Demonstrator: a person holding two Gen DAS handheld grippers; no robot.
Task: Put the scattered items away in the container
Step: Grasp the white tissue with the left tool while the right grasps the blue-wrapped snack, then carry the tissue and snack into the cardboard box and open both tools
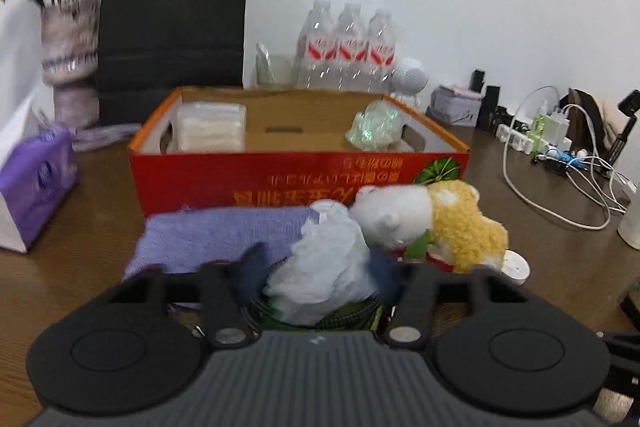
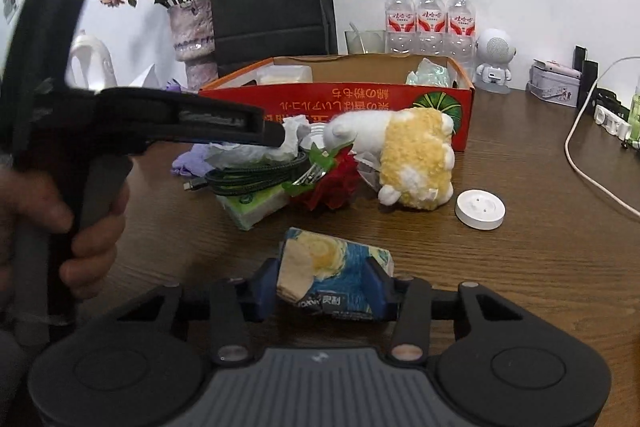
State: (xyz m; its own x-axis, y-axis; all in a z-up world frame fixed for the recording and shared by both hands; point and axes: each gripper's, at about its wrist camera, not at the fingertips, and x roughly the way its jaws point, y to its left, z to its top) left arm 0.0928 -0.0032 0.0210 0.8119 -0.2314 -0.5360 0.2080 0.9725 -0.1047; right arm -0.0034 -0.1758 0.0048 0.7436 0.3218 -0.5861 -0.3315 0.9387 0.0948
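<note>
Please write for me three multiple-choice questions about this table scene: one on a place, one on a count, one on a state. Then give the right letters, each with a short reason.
1. Where does the plush toy lie?
A) inside the red box
B) on the table, in front of the red box
C) on the floor

2. How many water bottles stand behind the box?
A) two
B) five
C) three

3. In what state is the right gripper?
A) closed on the blue tissue pack
B) open, with nothing between its fingers
C) closed on the plush toy

Answers:
1 B: the toy lies on the wood, outside the box's front wall.
2 C: three capped bottles stand side by side.
3 A: both pads press on the pack's sides.
</note>
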